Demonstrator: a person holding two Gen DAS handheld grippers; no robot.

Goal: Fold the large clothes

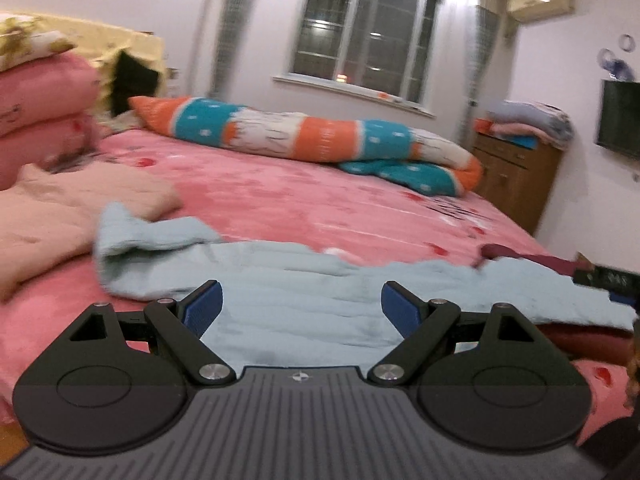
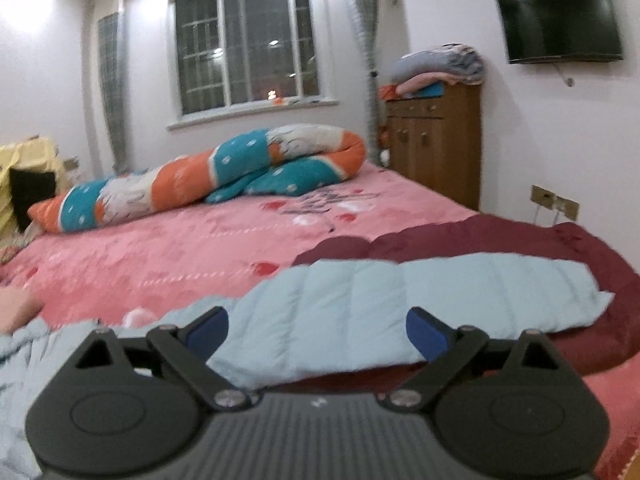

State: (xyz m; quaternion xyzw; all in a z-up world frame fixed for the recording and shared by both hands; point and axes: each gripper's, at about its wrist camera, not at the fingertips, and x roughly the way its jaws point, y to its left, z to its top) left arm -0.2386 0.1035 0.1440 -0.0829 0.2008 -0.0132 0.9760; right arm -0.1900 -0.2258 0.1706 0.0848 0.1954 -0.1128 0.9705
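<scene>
A light blue padded jacket (image 1: 304, 292) lies spread across the near part of the pink bed (image 1: 304, 204), with one sleeve (image 1: 136, 240) bent up at the left. My left gripper (image 1: 300, 292) hovers over the jacket's middle, open, its blue pads (image 1: 202, 308) far apart and gripping nothing. In the right wrist view the jacket's quilted sleeve (image 2: 400, 300) rests on a maroon garment (image 2: 520, 240). My right gripper (image 2: 317, 320) stands open above that sleeve, with nothing pinched between the pads. The maroon garment (image 1: 532, 260) also peeks out at the jacket's right end in the left wrist view.
A rolled orange, teal and white quilt (image 1: 320, 136) lies along the far side of the bed. Pink pillows (image 1: 44, 96) and a peach garment (image 1: 68, 208) sit at the left. A wooden cabinet (image 2: 436, 140) with folded blankets and a wall television (image 2: 560, 16) stand to the right.
</scene>
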